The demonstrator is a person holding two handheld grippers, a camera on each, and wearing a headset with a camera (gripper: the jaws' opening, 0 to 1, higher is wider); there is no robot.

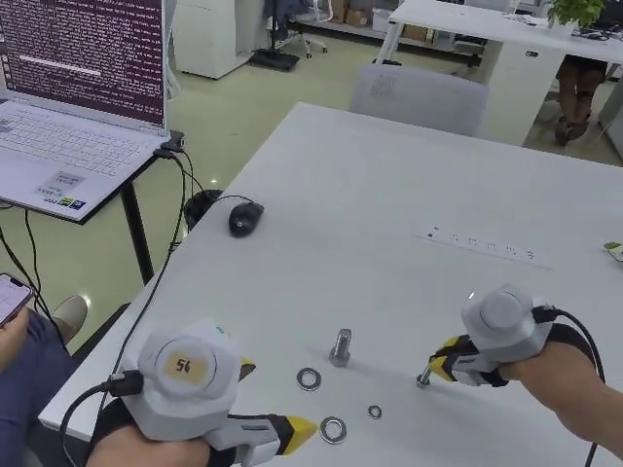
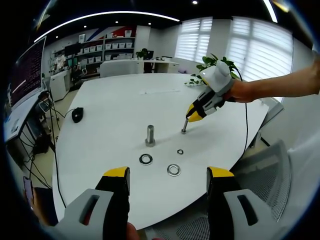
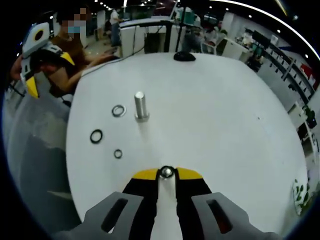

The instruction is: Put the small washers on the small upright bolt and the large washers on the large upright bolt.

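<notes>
Head view: the right hand-held gripper pinches the top of the small bolt, which stands close to the near edge of the table. The large bolt stands upright just beside it. Two large washers and one small washer lie flat between the bolts and that edge, where the left hand-held gripper hovers.

Left gripper view: its jaws stand wide and empty above the nearest large washer. The small bolt looks slightly tilted (hard to be sure).

Right gripper view: the jaws are closed on the bolt's end.

Let go while leaning, the small bolt could topple and roll. The thin washers could skid off the near edge under a jaw. Toward the far edge there is open room; the mouse lies well apart.
</notes>
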